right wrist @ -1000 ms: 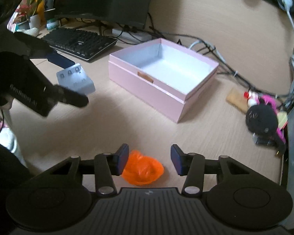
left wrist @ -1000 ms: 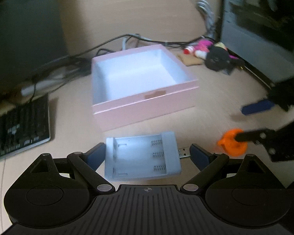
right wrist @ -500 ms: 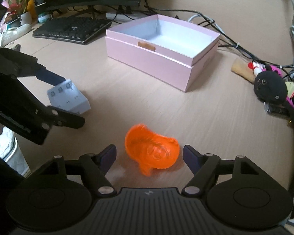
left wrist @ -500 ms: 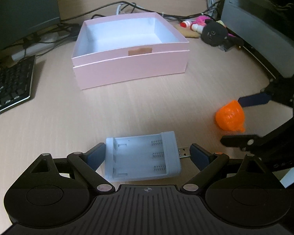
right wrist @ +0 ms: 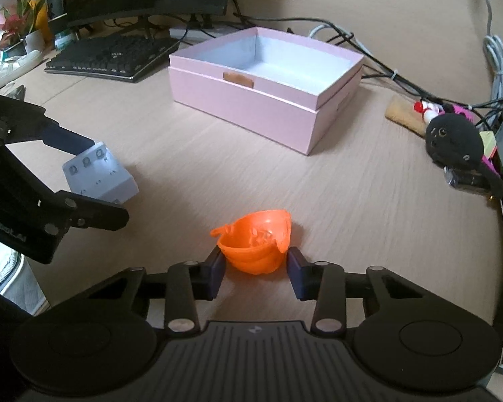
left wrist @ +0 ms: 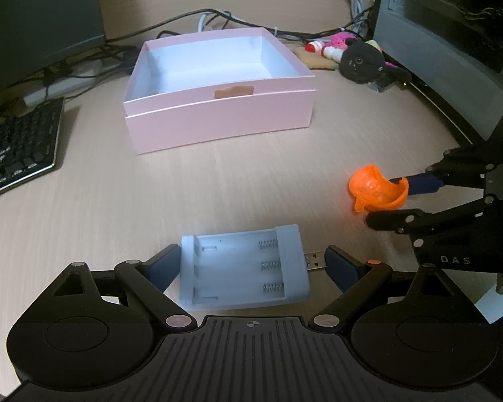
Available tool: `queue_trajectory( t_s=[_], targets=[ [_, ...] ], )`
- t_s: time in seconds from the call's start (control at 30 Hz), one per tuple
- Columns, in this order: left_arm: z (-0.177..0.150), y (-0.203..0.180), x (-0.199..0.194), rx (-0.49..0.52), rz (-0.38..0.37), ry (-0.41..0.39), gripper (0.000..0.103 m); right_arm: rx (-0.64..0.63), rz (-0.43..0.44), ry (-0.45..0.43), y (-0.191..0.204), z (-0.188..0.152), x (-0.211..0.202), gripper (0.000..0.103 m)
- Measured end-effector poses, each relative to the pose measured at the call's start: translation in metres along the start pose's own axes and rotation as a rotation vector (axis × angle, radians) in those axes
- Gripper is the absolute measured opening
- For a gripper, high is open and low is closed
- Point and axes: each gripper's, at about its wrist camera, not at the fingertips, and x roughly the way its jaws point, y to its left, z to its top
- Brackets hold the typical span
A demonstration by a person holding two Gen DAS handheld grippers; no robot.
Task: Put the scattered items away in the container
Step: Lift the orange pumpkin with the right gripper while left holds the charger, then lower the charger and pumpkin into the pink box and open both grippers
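- Charger between the fingers of the left gripper, long axis running finger to finger, USB plug pointing at the right-hand finger
- Left gripper apparently closed on charger: one finger against the case end, other finger at the plug tip; contact looks real but light
- From the right wrist view, charger seen raised off the tabletop, tilted, held in the left gripper
- Orange cup pinched between the fingers of the right gripper, mouth tipped up and away from the camera
- Same cup visible from the left wrist view, well right of the charger, clamped in the right gripper
- Pink box straight ahead of the left gripper, lidless, white inside, nothing visible in it
- Seen from the right, box lying ahead and slightly left, corner facing the gripper
- Key relation: box ahead of both grippers across bare tabletop, no clear difference in reach, so either load could likely go in first
- Judgement: both items in hand, next step a forward carry over the near wall, then release
- Risk: charger gripped partly by its plug, so a slip or twist on the way seems possible
- Keyboard and black plush lying off to the sides, apart from the box
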Motion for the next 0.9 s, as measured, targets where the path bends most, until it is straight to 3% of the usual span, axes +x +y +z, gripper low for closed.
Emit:
queue_trajectory(
  t_s=[0.23, 0.37, 0.5, 0.6, 0.67, 0.77, 0.9],
  targets=[
    [0.01, 0.004, -0.008, 0.022, -0.004, -0.036, 0.095, 0.004, 0.0, -0.052, -0.005, 0.014, -0.014, 0.039],
    [0.036, 0.014, -0.016, 0.027, 0.001, -0.101, 0.095, -0.022, -0.016, -0.126, -0.008, 0.035, -0.027, 0.039],
    [0.088, 0.028, -0.02, 0.056, 0.029, -0.213, 0.095, -0.075, -0.07, -0.231, -0.012, 0.07, -0.025, 0.039],
    [0.142, 0.041, -0.016, 0.087, 0.07, -0.324, 0.096, -0.098, -0.158, -0.364, -0.017, 0.109, -0.011, 0.039],
    [0.177, 0.054, -0.008, 0.065, 0.079, -0.363, 0.099, -0.116, -0.189, -0.405, -0.023, 0.13, 0.005, 0.057],
    [0.205, 0.071, 0.005, 0.009, 0.079, -0.374, 0.1, -0.122, -0.187, -0.398, -0.034, 0.142, 0.021, 0.059],
    [0.195, 0.076, 0.017, -0.039, 0.07, -0.355, 0.1, -0.071, -0.199, -0.344, -0.056, 0.128, 0.03, 0.06]
  ],
)
